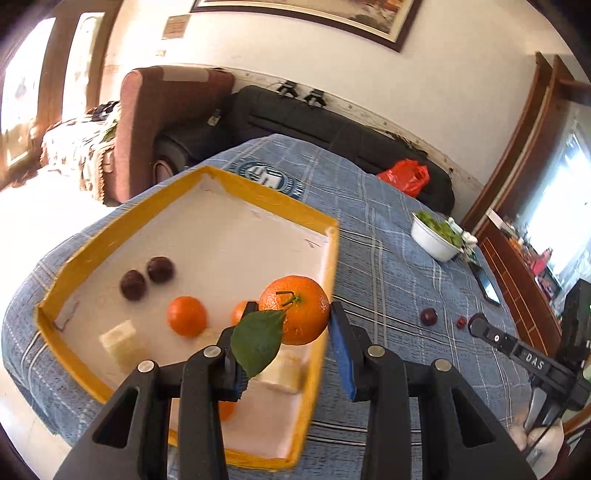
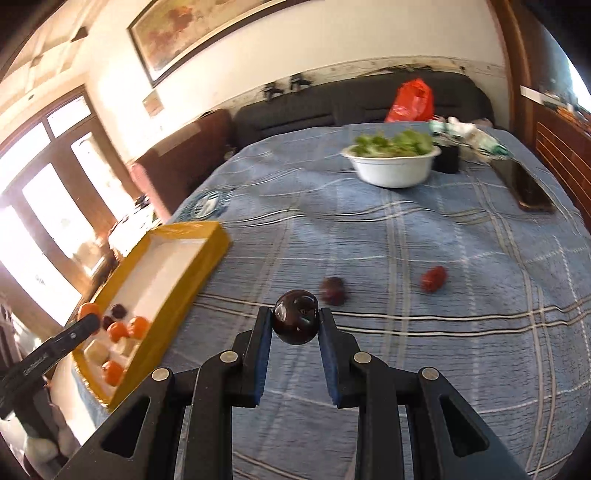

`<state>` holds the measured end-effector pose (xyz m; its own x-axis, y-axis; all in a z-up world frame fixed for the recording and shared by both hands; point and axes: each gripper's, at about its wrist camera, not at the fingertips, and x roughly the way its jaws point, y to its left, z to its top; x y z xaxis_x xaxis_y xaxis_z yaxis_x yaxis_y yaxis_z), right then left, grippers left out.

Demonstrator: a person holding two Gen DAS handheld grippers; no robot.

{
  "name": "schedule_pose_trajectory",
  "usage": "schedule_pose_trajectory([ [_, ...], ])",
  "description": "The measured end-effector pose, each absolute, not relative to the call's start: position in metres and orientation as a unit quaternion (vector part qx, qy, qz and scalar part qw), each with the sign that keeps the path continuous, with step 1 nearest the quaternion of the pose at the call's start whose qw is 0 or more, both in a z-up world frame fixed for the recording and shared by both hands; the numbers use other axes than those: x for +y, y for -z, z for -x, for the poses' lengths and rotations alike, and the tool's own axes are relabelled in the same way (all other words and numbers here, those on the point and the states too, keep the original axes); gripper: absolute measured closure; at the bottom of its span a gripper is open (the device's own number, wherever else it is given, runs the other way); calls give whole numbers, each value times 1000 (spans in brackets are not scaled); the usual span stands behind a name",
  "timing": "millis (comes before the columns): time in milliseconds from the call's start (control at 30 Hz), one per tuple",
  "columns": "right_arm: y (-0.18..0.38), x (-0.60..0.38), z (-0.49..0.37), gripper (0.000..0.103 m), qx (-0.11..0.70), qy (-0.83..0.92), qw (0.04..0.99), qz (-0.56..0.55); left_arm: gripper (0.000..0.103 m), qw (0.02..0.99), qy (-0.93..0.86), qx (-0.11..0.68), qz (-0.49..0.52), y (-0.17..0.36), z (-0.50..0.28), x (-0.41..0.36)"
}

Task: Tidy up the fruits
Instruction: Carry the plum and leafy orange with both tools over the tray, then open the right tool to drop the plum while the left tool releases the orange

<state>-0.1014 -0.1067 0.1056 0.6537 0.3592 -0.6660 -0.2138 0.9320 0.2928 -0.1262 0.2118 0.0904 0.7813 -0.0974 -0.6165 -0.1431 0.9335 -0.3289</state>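
Holding an orange [image 1: 295, 314] with a green leaf [image 1: 258, 341] on its stem, my left tongs [image 1: 291, 325] are clamped on it from both sides. The orange hangs over the near right corner of the yellow box [image 1: 192, 173], above its rim. The box has a white floor. Inside it I see two dark plums [image 1: 147, 278] side by side, a small orange [image 1: 186, 315] near them, another orange partly hidden behind my tongs, and some pale blocks [image 1: 123, 343] near the front wall.

My right tongs [image 2: 295, 325] are squeezed on one dark round plum [image 2: 295, 317]. It sits between the blue pads [image 2: 263, 350] and is lifted off the cloth. The yellow box is off to the left in this view, well apart from the plum.

On the blue checked cloth [image 2: 443, 350] two more fruits lie loose. One is a dark plum on the cloth [image 2: 333, 290], just past my right tongs. The other is a small red fruit [image 2: 434, 278], a little way to its right. They do not touch.

Farther back on the cloth stands a white bowl [image 2: 393, 166] full of green leaves. A dark phone [image 2: 524, 186] lies flat near the right edge. Behind the table is a black couch [image 2: 332, 107] with a red bag [image 2: 410, 101] on it. A framed painting [image 2: 221, 33] hangs on the wall above.
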Motion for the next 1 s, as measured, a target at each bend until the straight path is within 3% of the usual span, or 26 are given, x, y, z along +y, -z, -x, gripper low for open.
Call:
schedule_pose_trajectory([
  [300,-107,-2,96,75,400,-232,886,-32,67,906,-64,340,245,-69,132,278],
  [700,-74,106,72,75,435,-282,854,52,66,899,-47,343,266,-57,123,298],
  [800,-66,117,65,75,440,-275,852,70,59,901,-49,340,264,-60,122,298],
  [867,-62,119,60,75,442,-270,852,76,45,903,-54,335,264,-64,124,300],
  [1000,-58,124,55,74,444,-261,853,89,35,905,-66,325,265,-72,129,305],
])
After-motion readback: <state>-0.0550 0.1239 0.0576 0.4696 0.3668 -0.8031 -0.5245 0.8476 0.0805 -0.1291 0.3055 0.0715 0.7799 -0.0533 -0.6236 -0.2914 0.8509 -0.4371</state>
